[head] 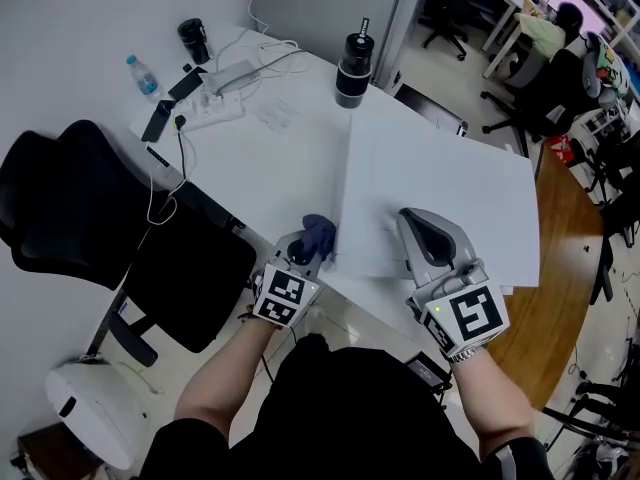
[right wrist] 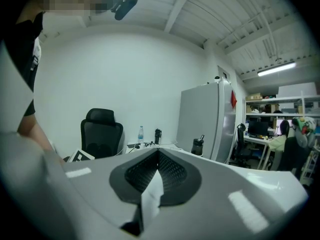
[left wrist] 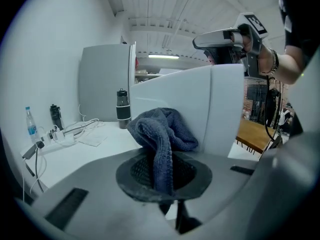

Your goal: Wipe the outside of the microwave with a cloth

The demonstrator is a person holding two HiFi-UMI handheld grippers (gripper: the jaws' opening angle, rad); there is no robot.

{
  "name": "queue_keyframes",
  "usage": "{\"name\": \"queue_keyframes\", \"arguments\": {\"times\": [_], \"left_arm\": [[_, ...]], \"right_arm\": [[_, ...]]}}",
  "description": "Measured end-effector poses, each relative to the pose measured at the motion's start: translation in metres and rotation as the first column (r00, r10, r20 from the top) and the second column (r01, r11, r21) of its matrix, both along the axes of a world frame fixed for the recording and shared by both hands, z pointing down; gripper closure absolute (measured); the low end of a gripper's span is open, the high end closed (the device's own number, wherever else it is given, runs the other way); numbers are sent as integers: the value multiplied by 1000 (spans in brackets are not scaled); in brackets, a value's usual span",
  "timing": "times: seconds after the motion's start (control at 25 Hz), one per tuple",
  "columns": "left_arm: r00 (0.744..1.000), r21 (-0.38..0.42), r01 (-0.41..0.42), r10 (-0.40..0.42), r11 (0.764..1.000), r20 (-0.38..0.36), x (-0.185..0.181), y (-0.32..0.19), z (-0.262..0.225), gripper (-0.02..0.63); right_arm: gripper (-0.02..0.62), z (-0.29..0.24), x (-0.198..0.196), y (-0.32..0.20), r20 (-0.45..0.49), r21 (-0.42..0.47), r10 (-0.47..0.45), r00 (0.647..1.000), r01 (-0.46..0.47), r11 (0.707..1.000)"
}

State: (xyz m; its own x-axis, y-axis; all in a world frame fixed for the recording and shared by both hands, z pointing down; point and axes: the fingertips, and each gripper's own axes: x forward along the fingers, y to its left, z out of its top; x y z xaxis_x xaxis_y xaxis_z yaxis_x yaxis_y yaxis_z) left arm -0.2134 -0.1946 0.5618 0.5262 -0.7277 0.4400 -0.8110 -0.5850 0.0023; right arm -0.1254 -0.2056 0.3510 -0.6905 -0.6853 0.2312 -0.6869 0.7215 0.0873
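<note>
The left gripper (head: 298,251) is clamping a bunched dark-blue terry cloth (head: 320,233) at the near-left corner of the white boxy microwave (head: 450,178). The right gripper (head: 415,220), jaws together and empty, is hovering over its top. With only a fold pinched, the cloth may be risking dragging free under wiping friction.

The dark blue towelling cloth (head: 318,234) is bunched into a soft, rumpled wad. One fold is pinched between the closed jaws of the left gripper (head: 303,251), and the rest bulges up and forward past the tips. It sits at the near left corner of the white box-shaped microwave (head: 440,193), against the left side wall; whether it presses on the wall or hangs just beside it cannot be told. The microwave stands right of centre, its plain flat top turned at an angle, with smooth white walls and rounded vertical edges. From the left gripper view the cloth (left wrist: 162,134) covers the lower part of that wall (left wrist: 200,104).
</note>
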Motion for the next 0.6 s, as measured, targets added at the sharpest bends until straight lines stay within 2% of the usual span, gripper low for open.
{"name": "queue_keyframes", "arguments": {"times": [0.6], "left_arm": [[999,-3,-43,43,999,10,-3,-78,10,575]], "right_arm": [[594,4,15,-38,-23,-7,95,995,-95,995]]}}
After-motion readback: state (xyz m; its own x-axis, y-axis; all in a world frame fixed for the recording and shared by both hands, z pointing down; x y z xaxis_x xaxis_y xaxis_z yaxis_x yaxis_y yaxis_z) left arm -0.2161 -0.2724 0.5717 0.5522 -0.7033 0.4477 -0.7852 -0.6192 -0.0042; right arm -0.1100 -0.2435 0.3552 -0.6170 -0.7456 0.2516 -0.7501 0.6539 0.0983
